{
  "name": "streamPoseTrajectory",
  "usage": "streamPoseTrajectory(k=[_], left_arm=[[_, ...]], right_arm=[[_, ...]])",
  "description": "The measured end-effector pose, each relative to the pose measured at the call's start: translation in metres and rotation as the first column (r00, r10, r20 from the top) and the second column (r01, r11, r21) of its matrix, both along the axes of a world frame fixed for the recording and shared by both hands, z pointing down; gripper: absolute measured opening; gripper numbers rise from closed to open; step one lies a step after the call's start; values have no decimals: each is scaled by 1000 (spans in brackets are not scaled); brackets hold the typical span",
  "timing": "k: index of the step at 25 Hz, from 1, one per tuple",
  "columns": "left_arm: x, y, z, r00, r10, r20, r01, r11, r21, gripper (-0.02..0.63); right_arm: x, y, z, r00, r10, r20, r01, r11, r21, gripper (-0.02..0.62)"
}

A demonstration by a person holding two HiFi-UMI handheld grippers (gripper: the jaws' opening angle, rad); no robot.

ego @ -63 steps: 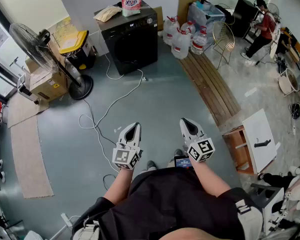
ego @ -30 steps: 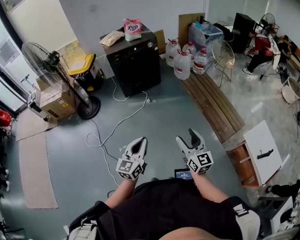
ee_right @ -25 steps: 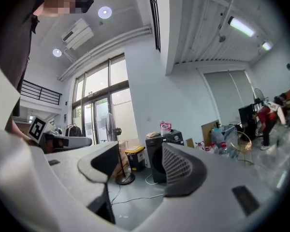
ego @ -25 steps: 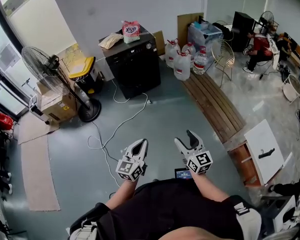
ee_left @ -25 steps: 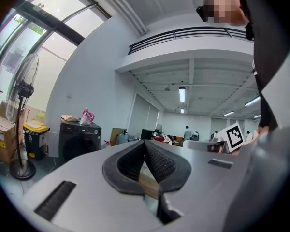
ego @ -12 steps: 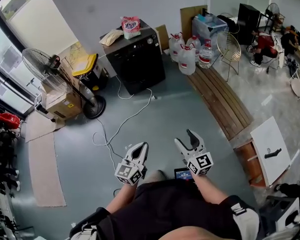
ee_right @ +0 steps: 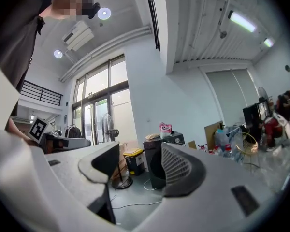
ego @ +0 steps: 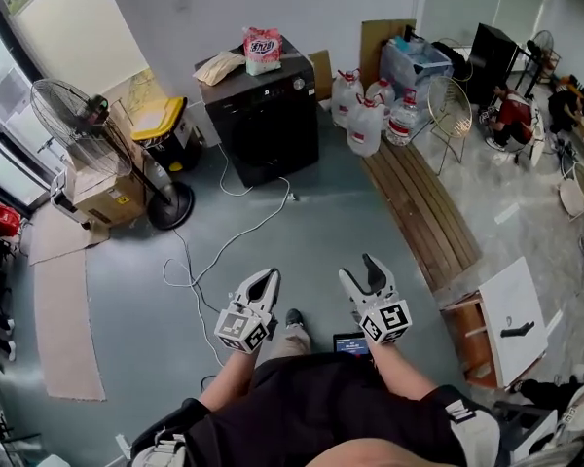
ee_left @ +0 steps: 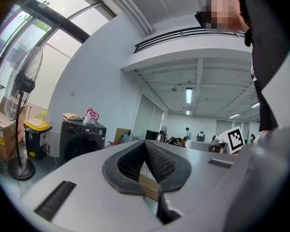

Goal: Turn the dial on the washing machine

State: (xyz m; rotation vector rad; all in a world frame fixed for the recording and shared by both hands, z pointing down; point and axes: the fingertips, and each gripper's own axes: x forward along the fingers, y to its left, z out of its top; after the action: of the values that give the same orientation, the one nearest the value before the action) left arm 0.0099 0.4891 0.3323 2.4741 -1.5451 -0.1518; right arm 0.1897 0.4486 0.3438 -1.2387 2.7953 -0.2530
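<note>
The black washing machine (ego: 263,115) stands against the far wall, with a small pale dial (ego: 297,84) at the top right of its front. It also shows far off in the left gripper view (ee_left: 82,137) and the right gripper view (ee_right: 153,161). A pink bag (ego: 263,49) and a tan bag (ego: 219,66) lie on its top. Both grippers are held close to my body, well short of the machine. My left gripper (ego: 266,274) (ee_left: 145,146) is shut and holds nothing. The right gripper (ego: 358,268) (ee_right: 140,151) is open and holds nothing.
A white cable (ego: 224,241) snakes over the grey floor from the machine toward me. A standing fan (ego: 78,115), a cardboard box (ego: 102,188) and a yellow bin (ego: 161,120) are at left. Water jugs (ego: 370,115), a wooden bench (ego: 419,202) and a white cabinet (ego: 506,300) are at right.
The right gripper has gone from shut to open. The head view has swung and shifted slightly. Both grippers have stayed near my body.
</note>
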Motion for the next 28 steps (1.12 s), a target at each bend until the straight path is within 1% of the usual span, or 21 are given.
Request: streamPoseTrajectory(k=[4, 7, 10, 13, 16, 18, 22, 23, 25, 27, 28], left_arm=[[-35, -52, -7, 1000, -15, -12, 15, 1000, 26, -5], [-60, -91, -13, 1000, -21, -19, 22, 999, 33, -5], [-77, -124, -23, 1000, -6, 8, 5, 998, 62, -5], [-89, -156, -26, 999, 29, 23, -31, 996, 86, -5], [-95, -189, -12, 998, 64, 4, -64, 997, 49, -5], [-94, -212, -5, 997, 80, -21, -79, 997, 25, -5], [-84, -261, 2, 996, 71, -63, -70, 997, 17, -5], [-82, -274, 5, 996, 70, -60, -69, 998, 11, -5], [-81, -302, 12, 997, 69, -30, -69, 998, -5, -5], [-83, -335, 18, 999, 47, -5, -47, 999, -24, -5], [-83, -353, 18, 1000, 29, -6, -30, 999, -29, -5]], right_arm=[[-32, -52, -10, 1000, -18, -19, 18, 1000, 19, 273], [-55, -91, -21, 1000, -22, -13, 23, 999, 23, 273], [-74, -124, -30, 1000, -17, -20, 18, 999, 37, 273], [-89, -155, -31, 1000, -5, -24, 6, 999, 45, 273], [-98, -183, -24, 1000, 8, -20, -8, 1000, 19, 273], [-104, -203, -21, 1000, -2, -17, 2, 1000, 9, 273], [-91, -256, -9, 1000, 16, -2, -16, 1000, -18, 273], [-88, -272, -4, 1000, 23, 8, -22, 999, -24, 273], [-89, -307, 4, 999, 22, 24, -21, 999, -24, 272], [-91, -344, 8, 999, 7, 41, -5, 1000, -30, 272], [-91, -362, 7, 999, -4, 50, 6, 999, -33, 272]])
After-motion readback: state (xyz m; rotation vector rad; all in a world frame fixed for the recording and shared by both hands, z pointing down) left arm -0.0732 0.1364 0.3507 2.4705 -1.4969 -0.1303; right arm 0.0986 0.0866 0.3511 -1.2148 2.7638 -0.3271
